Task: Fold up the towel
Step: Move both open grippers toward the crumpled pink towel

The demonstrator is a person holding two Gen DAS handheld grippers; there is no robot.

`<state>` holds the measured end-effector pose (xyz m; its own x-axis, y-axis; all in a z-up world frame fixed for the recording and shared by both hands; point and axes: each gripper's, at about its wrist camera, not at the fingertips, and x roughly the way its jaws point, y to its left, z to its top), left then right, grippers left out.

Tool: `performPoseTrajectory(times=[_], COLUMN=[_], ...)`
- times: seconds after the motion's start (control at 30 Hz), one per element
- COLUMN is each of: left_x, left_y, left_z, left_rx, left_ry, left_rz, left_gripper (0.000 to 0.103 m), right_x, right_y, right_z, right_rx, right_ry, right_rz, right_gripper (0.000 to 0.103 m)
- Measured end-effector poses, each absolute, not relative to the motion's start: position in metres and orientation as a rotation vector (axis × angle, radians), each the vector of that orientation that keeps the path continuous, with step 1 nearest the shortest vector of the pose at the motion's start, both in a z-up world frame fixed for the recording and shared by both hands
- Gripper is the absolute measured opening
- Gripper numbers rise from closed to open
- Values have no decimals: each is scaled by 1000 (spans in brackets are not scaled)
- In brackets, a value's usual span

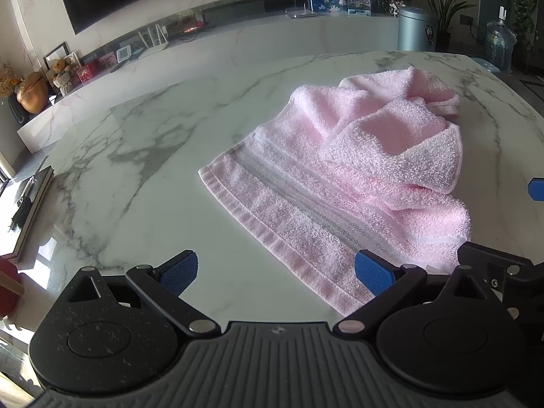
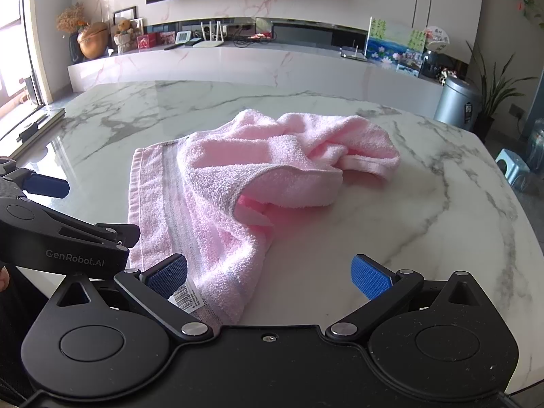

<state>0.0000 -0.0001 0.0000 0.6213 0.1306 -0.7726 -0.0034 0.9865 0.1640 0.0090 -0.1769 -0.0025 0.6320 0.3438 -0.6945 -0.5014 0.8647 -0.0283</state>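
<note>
Both grippers hover low at the near edge of the white marble surface (image 2: 425, 170), jaws spread apart and empty: left gripper (image 1: 275, 272), right gripper (image 2: 268, 272). The crumpled pink terry towel (image 2: 238, 176) (barcode tag (image 2: 187, 297) showing) lies between and ahead of them.

Pink towel crumpled on a marble table, both grippers at its near edge

The pink towel (image 2: 238, 170) lies bunched on the white marble table (image 2: 425, 204), its far end heaped in folds, its striped hem flat on the left. The right gripper (image 2: 268, 273) stands wide open with blue pads; its left pad (image 2: 168, 272) is over the towel's near corner, beside a barcode label (image 2: 187, 297). The left gripper (image 2: 47, 183) enters from the left, its opening unclear.
</note>
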Motion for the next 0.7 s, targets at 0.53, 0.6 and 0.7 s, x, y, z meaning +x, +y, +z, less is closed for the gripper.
performPoseTrajectory(times=[0.53,0.6,0.7], left_x=[0,-1,-1], left_y=[-2,-2,-2], left_z=[0,0,0], left_rx=[144,143,141], left_ry=[896,896,895], left_rz=[70,69,68], left_gripper=[100,100,100], right_x=[14,14,13], right_y=[-176,-177,-177], right_z=[-6,-6,-6], right_rx=[-211,-211,-214], right_ry=[766,766,767], right_rz=[489,490,490], right_gripper=[103,103,103])
